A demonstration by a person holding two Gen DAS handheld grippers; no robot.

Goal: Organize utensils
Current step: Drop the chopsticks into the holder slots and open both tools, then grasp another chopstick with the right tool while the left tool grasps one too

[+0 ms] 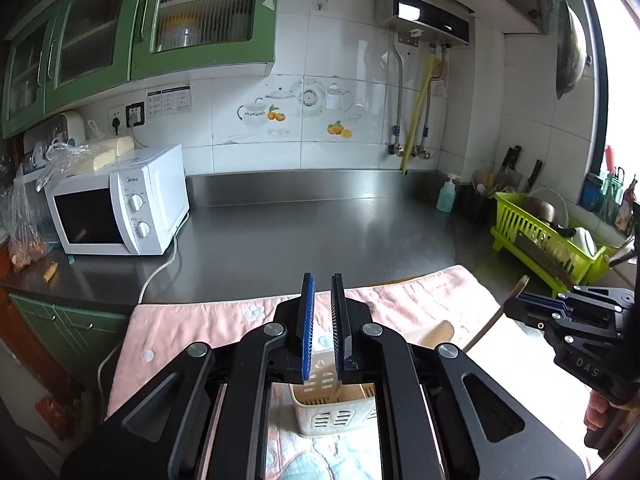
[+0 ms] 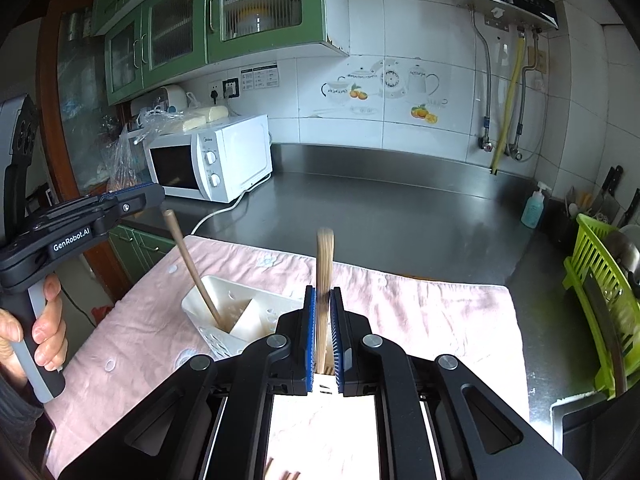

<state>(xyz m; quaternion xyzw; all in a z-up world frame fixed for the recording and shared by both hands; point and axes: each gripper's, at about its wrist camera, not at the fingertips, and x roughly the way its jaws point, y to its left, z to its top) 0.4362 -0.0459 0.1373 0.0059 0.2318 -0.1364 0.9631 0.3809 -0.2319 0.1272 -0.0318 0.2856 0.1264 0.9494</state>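
Note:
A cream plastic utensil holder (image 2: 236, 312) stands on a pink towel (image 2: 420, 312). A wooden utensil handle (image 2: 192, 268) leans out of its left compartment. My right gripper (image 2: 323, 308) is shut on a bundle of wooden chopsticks (image 2: 325, 264), held upright over the holder's right part. My left gripper (image 1: 322, 300) is nearly closed with nothing between its pads, raised above the holder (image 1: 332, 412). In the left wrist view the right gripper (image 1: 520, 304) shows at the right, with the chopsticks (image 1: 496, 316) slanting down from it.
A white microwave (image 1: 120, 204) sits at the left on the steel counter (image 1: 320, 232). A green dish rack (image 1: 552, 240), a blue soap bottle (image 1: 446, 194) and knives stand at the right. Loose chopstick ends (image 2: 284, 474) lie on the towel's near edge.

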